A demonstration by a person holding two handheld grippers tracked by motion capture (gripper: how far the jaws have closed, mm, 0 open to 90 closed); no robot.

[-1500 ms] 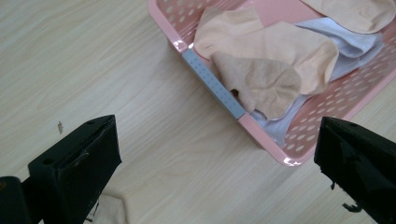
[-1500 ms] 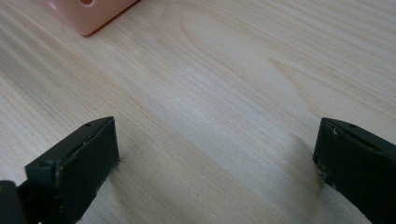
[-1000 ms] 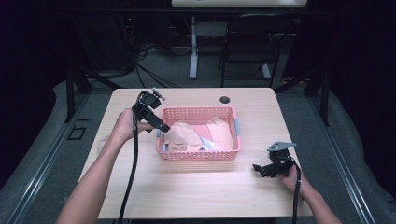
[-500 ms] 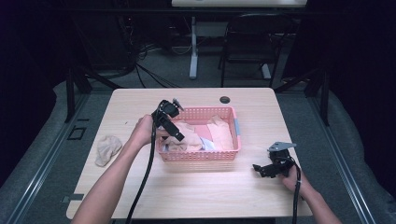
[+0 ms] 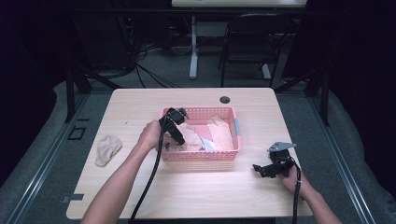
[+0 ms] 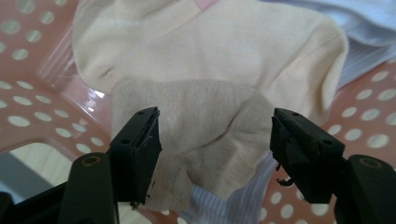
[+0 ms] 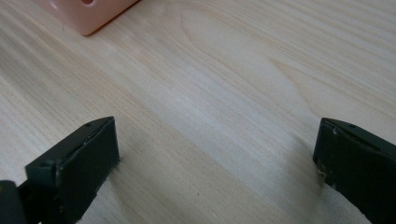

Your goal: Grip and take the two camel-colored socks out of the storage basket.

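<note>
The beige sock (image 6: 201, 135) lay at the centre of the left gripper view, on top of a cream sock (image 6: 210, 51) inside the pink basket (image 5: 201, 155). The left gripper (image 6: 215, 144) straddled it; its 2 jaws had just been closing, the sock between them but not yet pinched. To do this well, the jaws should sink until the pads meet a fold of the beige fabric alone, then close fully before lifting. At the lower right of the high view the right gripper (image 5: 271, 169) rested on the table (image 5: 140, 102), jaws spread wide. Another sock (image 5: 107, 148) lay at the left.
</note>
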